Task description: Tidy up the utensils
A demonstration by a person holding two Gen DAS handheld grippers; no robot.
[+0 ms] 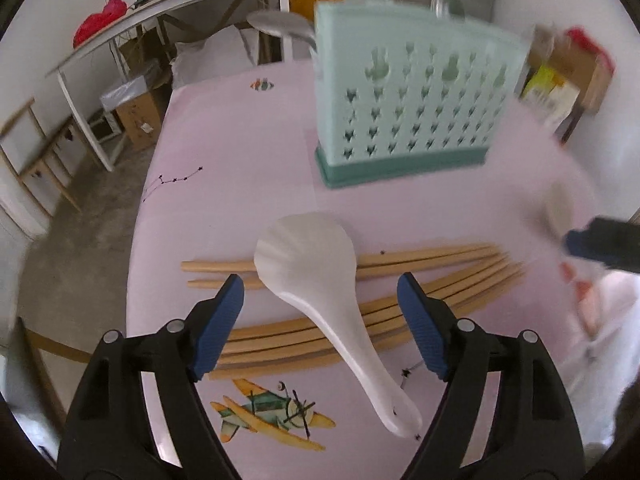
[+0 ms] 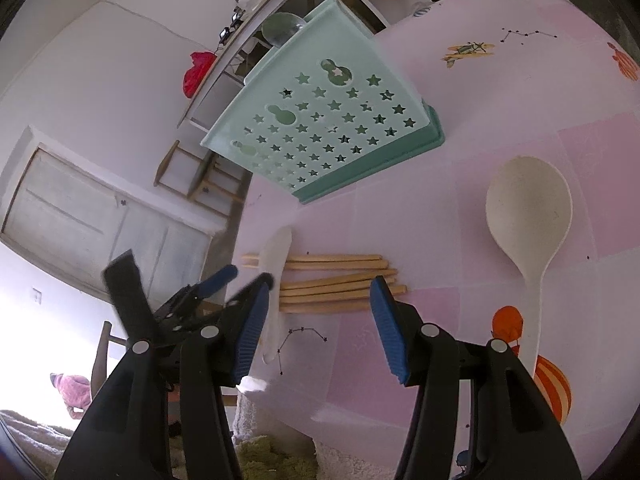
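A white rice spoon [image 1: 308,264] lies across several wooden chopsticks [image 1: 440,276] on the pink tablecloth [image 1: 224,200]. My left gripper [image 1: 320,280] hovers over it, open; the spoon's neck runs between the blue pads, which do not touch it. Behind stands a mint-green utensil holder [image 1: 408,100] with star cut-outs and a metal ladle [image 1: 280,24] in it. In the right wrist view, my right gripper [image 2: 320,284] is open and empty just before the chopsticks [image 2: 336,280]. The white spoon [image 2: 276,256] is at their left end, and a beige spoon [image 2: 528,208] lies to the right. The holder [image 2: 320,120] is beyond.
The table's left edge [image 1: 140,240] drops to a concrete floor. A white side table [image 1: 160,4] with a red bag [image 1: 100,20] stands behind, with cardboard boxes [image 1: 136,112] under it. More boxes [image 1: 560,84] are at the far right.
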